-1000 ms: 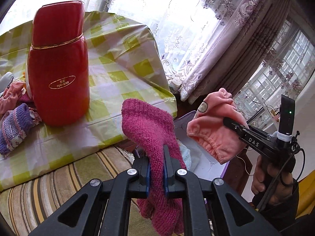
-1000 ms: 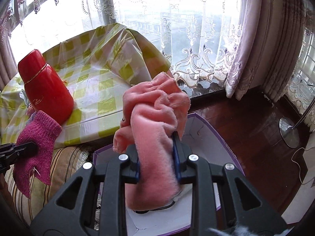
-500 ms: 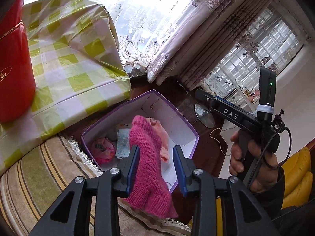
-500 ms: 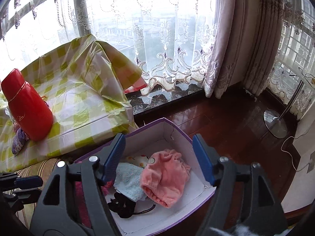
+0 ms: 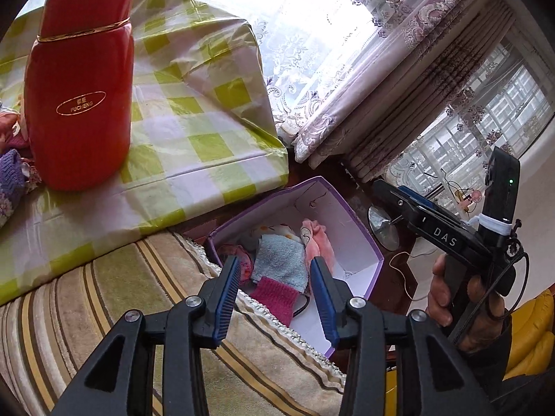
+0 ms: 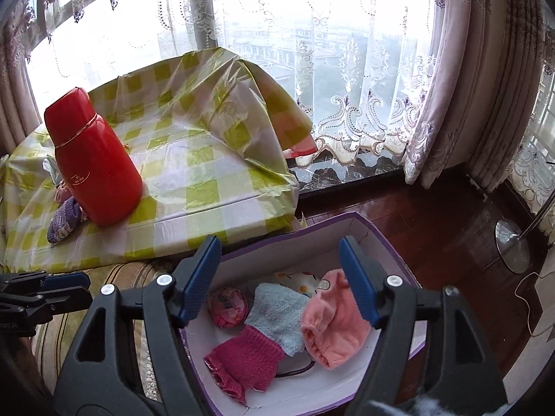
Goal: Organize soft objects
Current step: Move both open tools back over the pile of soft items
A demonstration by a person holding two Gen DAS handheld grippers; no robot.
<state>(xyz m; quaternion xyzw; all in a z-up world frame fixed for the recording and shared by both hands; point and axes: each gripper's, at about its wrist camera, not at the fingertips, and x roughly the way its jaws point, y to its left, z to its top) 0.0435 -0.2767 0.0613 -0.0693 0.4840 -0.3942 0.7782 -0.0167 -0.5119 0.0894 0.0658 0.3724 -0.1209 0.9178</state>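
A purple-edged cardboard box (image 6: 312,232) stands on the floor beside the striped cushion. In it lie a magenta knitted glove (image 6: 246,357), a pink fleece piece (image 6: 333,326), a light blue cloth (image 6: 281,315) and a small pink rolled item (image 6: 227,305). My right gripper (image 6: 279,242) hangs open over the box with nothing between its blue pads. The left gripper (image 5: 274,263) is also open and empty, above the box (image 5: 350,215) and the glove (image 5: 274,296). A purple knitted sock (image 6: 62,220) lies on the table behind the flask.
A red flask (image 5: 79,104) stands on the table with the green checked cloth (image 5: 194,131). A striped cushion (image 5: 86,305) lies below my left gripper. Lace curtains hang at the window, and a lamp base (image 6: 513,246) sits on the dark wooden floor at right.
Both grippers opened. The magenta glove left the left jaws and the pink fleece piece left the right jaws; both now lie in the box.
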